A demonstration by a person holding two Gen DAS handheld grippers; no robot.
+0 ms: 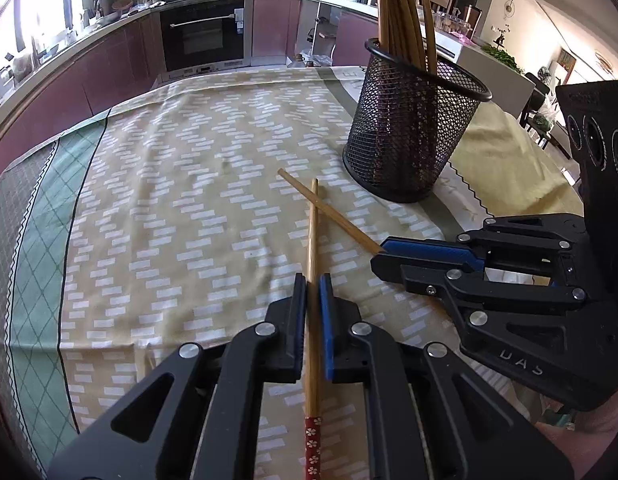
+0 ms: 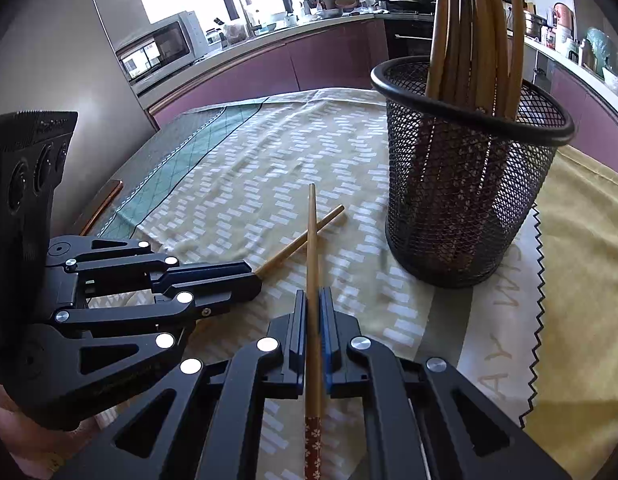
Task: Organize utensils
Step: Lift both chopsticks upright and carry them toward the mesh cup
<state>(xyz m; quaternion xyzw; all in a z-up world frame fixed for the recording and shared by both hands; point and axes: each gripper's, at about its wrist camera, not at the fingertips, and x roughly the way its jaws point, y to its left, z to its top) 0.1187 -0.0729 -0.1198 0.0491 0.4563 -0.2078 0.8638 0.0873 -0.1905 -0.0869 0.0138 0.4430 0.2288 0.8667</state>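
The left gripper (image 1: 313, 280) has its blue-padded fingers (image 1: 325, 308) clamped on a slim light-wood chopstick with a red flower-patterned handle end (image 1: 312, 264), gripped near the patterned end so the long bare shaft points forward. The right gripper (image 2: 313, 294) holds a matching wooden chopstick with a red floral handle (image 2: 313, 264) the same way, its fingers (image 2: 299, 320) pressed together on it. The two sticks cross just ahead of both grippers, low over the surface; whether the tips touch the cloth cannot be told. Holding each stick by its decorated end looks meant to leave the plain tip free for dropping in. Just beyond the crossing stands a black wire-mesh cylindrical holder (image 1: 413, 132), upright and already packed with tall bamboo chopsticks (image 1: 401, 8). It sits on a beige tablecloth with white dashes (image 1: 181, 208) that covers the surface.
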